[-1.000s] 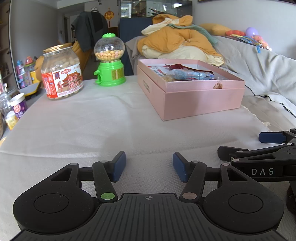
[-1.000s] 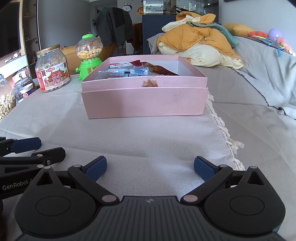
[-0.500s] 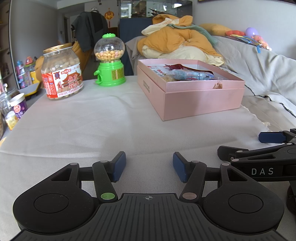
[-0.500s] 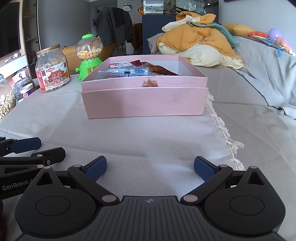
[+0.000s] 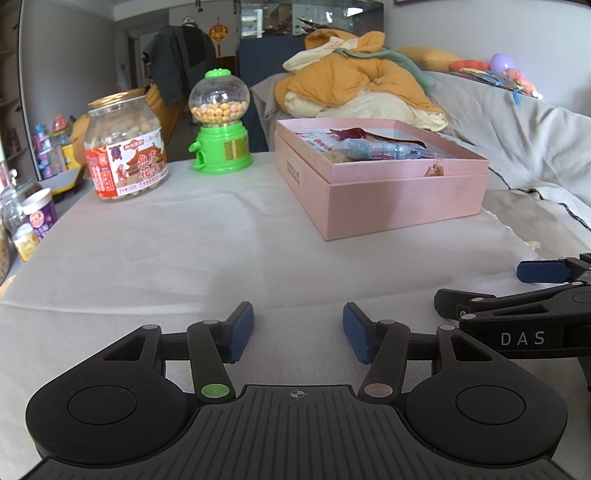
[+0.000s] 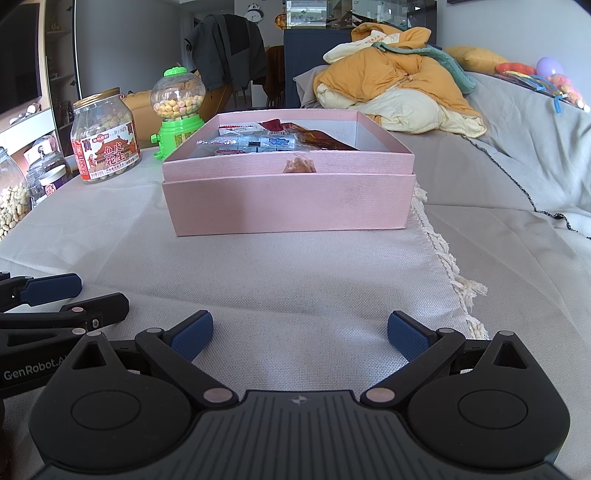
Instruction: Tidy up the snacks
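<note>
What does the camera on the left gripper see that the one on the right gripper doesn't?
Only the left wrist view shows the small purple-labelled cup at the table's left edge with its label plain, and the dark print on the pink box's short side.

Only the right wrist view shows the tablecloth's fringe, a glass jar of nuts at far left, and a panda clock on the wall.

Both show the pink box of wrapped snacks, the peanut jar, the green candy dispenser, the yellow bedding, and each gripper empty over the cloth; the left gripper's jaws are closing.
</note>
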The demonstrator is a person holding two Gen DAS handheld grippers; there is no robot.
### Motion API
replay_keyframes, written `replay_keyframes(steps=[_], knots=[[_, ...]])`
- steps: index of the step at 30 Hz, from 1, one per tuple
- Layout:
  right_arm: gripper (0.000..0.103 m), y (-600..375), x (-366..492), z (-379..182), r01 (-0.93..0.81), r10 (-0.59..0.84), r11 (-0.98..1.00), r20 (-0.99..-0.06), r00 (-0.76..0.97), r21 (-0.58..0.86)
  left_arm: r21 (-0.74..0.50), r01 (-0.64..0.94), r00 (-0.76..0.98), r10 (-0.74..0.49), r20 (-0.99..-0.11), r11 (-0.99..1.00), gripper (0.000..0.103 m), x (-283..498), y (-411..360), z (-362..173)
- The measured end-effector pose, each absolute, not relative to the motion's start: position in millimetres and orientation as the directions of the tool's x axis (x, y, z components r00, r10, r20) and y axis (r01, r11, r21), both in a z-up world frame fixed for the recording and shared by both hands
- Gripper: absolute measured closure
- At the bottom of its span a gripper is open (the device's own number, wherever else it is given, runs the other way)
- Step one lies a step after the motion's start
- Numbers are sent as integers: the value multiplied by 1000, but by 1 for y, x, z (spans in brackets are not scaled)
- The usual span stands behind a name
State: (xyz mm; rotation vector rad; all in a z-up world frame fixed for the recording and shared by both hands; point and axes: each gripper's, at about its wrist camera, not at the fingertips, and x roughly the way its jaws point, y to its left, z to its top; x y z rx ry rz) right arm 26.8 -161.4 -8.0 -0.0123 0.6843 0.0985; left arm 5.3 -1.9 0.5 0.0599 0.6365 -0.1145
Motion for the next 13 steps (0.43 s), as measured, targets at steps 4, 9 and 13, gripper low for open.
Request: replay_keyframes(steps=[4,9,13], knots=[[2,-161,27,-8,-95,87,995,-632,770,21,29,126,798,-84,-596,992,43,5,-3,0],[2,-161,27,-8,-95,87,995,-632,770,21,26,125,799,-86,-596,992,43,6,-3,0],[2,-161,27,-8,-95,87,995,-632,770,21,20,126,798,-89,-596,992,43,6,-2,0]])
